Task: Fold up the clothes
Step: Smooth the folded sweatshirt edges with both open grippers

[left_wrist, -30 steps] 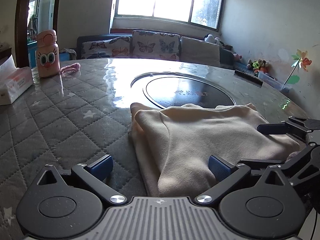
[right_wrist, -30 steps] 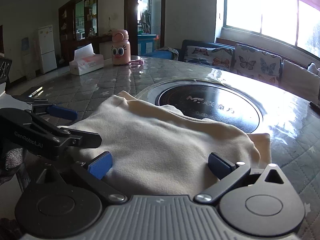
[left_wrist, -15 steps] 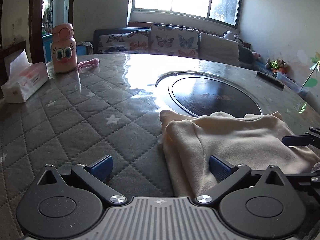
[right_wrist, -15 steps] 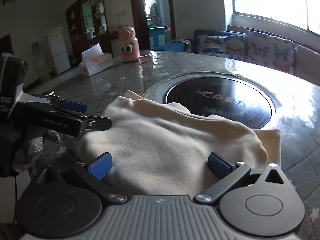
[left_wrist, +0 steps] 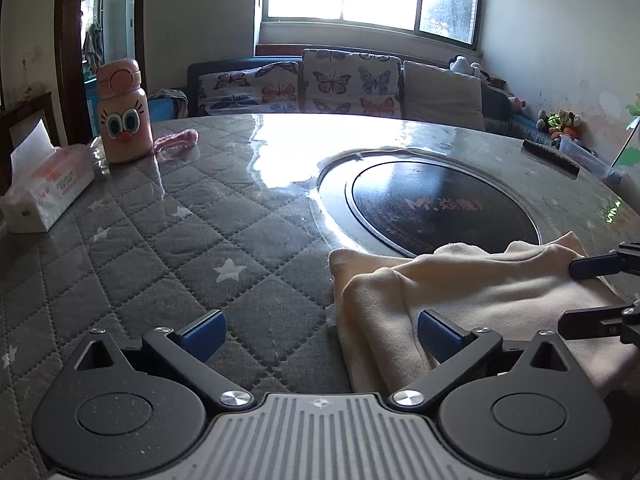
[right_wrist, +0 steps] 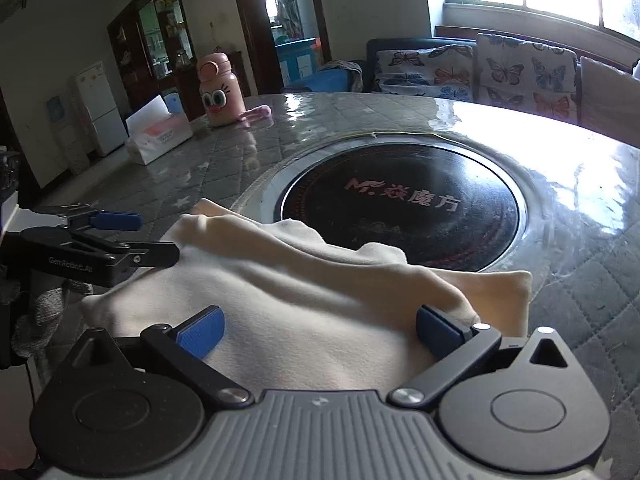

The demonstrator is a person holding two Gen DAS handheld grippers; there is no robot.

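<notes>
A cream garment [left_wrist: 472, 292] lies folded in layers on the quilted grey table [left_wrist: 160, 248], beside the round black cooktop [left_wrist: 436, 208]. In the right wrist view it [right_wrist: 304, 304] fills the near middle. My left gripper [left_wrist: 320, 330] is open, its right finger over the garment's left edge and its left finger over bare table. My right gripper [right_wrist: 318, 326] is open, both fingers resting low over the garment's near part. Each gripper shows in the other's view: the right gripper [left_wrist: 592, 292] and the left gripper [right_wrist: 132, 236], both open at the garment's sides.
A pink cartoon bottle [left_wrist: 122, 112], a tissue box [left_wrist: 44, 192] and a small pink cloth [left_wrist: 176, 140] stand at the table's far left. A dark remote [left_wrist: 550, 158] lies at the far right edge. A sofa with butterfly cushions [left_wrist: 340, 84] is behind the table.
My left gripper has shifted left off the garment, so the cloth now sits to its right. My right gripper view has tilted and drawn slightly back. The garment lies still, both grippers stay open.
</notes>
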